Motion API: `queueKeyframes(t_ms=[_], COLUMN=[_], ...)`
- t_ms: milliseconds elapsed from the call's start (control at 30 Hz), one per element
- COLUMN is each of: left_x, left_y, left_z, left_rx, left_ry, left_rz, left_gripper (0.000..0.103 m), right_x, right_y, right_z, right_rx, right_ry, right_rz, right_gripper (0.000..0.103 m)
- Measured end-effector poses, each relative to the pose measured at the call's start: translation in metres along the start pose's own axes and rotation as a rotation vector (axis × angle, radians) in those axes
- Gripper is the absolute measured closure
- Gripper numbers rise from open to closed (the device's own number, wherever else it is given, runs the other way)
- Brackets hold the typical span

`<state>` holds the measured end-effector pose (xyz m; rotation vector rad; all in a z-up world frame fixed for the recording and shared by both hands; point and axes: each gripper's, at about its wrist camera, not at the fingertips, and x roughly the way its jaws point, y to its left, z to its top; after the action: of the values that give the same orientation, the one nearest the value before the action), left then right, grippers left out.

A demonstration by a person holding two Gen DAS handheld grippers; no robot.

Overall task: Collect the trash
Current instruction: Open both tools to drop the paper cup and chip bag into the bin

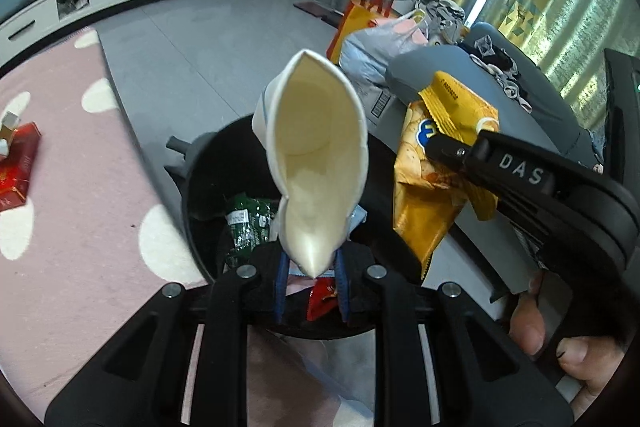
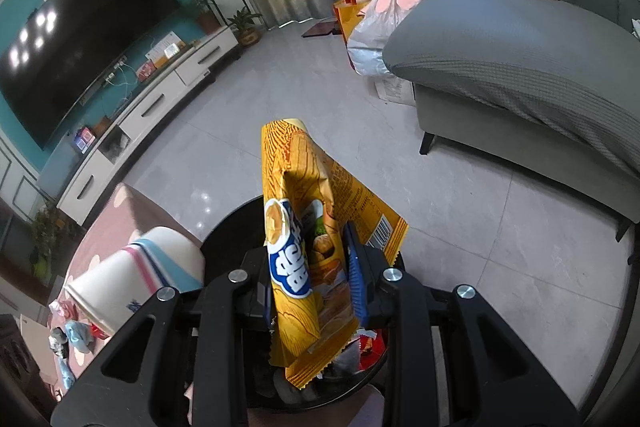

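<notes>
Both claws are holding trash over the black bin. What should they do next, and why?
Probably open the left claw so the squashed paper cup drops. It hangs right above the black bin, which already holds wrappers. The right claw, gripping the yellow snack bag, could let go next.

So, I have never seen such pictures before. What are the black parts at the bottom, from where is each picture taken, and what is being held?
There is no robot here: a person holds a handheld claw in each hand, and a wide-angle camera on each claw looks along its fingers. The black parts are the claws themselves. The left claw pinches a squashed paper cup. The right claw pinches a yellow snack bag. Both hang over a black trash bin that already holds wrappers. The bin stands beside a pink rug, near a grey sofa.
</notes>
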<state>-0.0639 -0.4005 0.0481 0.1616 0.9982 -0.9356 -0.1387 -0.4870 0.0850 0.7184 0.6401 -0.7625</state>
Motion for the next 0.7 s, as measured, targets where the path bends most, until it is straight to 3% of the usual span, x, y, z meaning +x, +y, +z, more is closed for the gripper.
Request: queueKeyframes(t_ms=[333, 433, 500, 567, 700], left_x=[0.015, 0.013, 0.007, 0.001, -0.016], left_y=[0.002, 0.002, 0.005, 0.008, 0.020], left_z=[-0.007, -0.006, -0.007, -0.006, -0.005], left_rx=[-0.025, -0.033, -0.038, -0.041, -0.071], left_ry=[0.044, 0.033, 0.009, -0.008, -0.037], left_rz=[-0.070, -0.074, -0.071, -0.061, -0.044], left_gripper=[0.076, 0.058, 0.040, 0.032, 0.023], right_x=[0.007, 0.005, 0.002, 0.000, -0.007], right_y=[0.003, 0.002, 0.003, 0.005, 0.011], right_z=[0.003, 0.004, 0.005, 0.005, 0.004], right_rx=[-0.003, -0.003, -0.004, -0.005, -0.011], right_ry=[0.018, 0.012, -0.003, -0.017, -0.037], right_rz=[-0.003, -0.003, -0.002, -0.001, 0.030], right_gripper=[0.071, 0.062, 0.056, 0.042, 0.030])
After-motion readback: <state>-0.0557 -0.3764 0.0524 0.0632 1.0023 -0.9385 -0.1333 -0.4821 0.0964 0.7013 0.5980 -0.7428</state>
